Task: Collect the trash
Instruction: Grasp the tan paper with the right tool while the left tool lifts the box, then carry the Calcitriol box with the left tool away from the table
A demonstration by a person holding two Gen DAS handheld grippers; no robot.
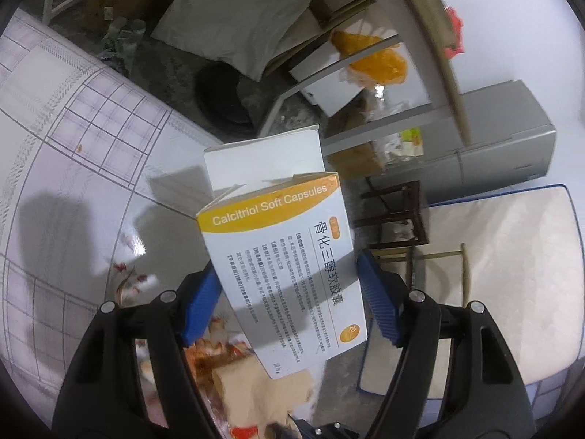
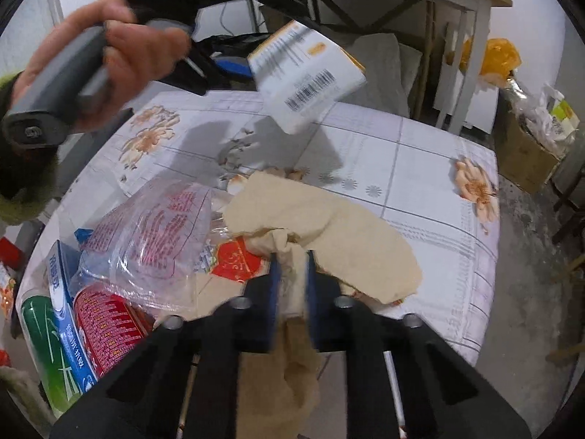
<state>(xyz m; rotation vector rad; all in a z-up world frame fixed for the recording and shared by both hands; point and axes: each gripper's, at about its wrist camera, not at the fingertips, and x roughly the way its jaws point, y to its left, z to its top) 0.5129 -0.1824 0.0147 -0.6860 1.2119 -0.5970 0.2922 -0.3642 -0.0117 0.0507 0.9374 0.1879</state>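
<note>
the medicine box (image 1: pixel 281 256) sits clamped across its narrow width between the blue pads of the left gripper (image 1: pixel 289 300), lifted clear of the table, its top flap hanging open beyond the fingertips. it looks like empty thin card: very light, stiff enough to hold by its flat sides, though a hard squeeze would likely crush it. the right gripper (image 2: pixel 292 285) has its jaws pressed nearly together on a bunched fold of the beige paper towel (image 2: pixel 321 226), which spreads out ahead of the fingertips on the flowered tablecloth (image 2: pixel 420 168) and trails back under the gripper. that towel is soft and limp, almost weightless; i'd guess a pinch on a gathered fold is the only sure hold, and it may tear if tugged. left of the right gripper lies the remaining rubbish, touching in a heap: one clear plastic bag (image 2: pixel 153 234) with red print, one red can (image 2: pixel 109 325), one green can (image 2: pixel 47 351), one blue-and-white carton (image 2: pixel 65 303), one red wrapper (image 2: pixel 237 259). above and ahead, the person's hand (image 2: pixel 109 58) carries the box; so one box, one towel, two grippers both occupied
</note>
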